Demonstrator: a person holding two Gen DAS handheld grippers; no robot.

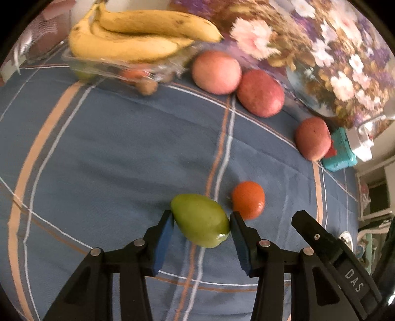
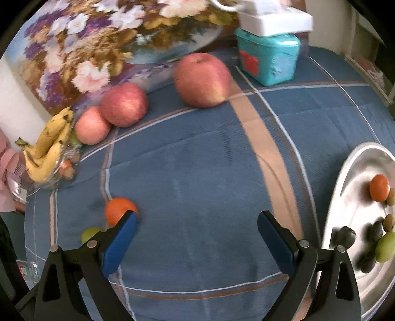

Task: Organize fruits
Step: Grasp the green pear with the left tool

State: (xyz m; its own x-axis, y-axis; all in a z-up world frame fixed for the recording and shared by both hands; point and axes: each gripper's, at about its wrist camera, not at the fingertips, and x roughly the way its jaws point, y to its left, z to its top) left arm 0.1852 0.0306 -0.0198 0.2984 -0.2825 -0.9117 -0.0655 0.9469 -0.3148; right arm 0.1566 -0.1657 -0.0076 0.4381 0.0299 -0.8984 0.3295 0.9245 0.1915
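Note:
My left gripper [image 1: 201, 221] is shut on a green mango-like fruit [image 1: 200, 219], both pads against its sides, just above the blue checked cloth [image 1: 111, 160]. A small orange [image 1: 248, 200] lies just beyond it; it also shows in the right wrist view [image 2: 118, 210] by my left finger. My right gripper [image 2: 197, 222] is open and empty over the cloth. A silver tray [image 2: 345, 197] at the right holds an orange [image 2: 379, 187], a green fruit [image 2: 386, 247] and small dark fruits. Three red apples [image 1: 216, 71] [image 1: 260, 92] [image 1: 312, 138] lie at the back.
A bunch of bananas [image 1: 138, 32] rests on a clear plastic box [image 1: 118, 69] of small fruits at the back left. A floral painting [image 1: 321, 49] leans behind the apples. A teal box [image 2: 267, 58] with a white object [image 2: 274, 21] on top stands at the back right.

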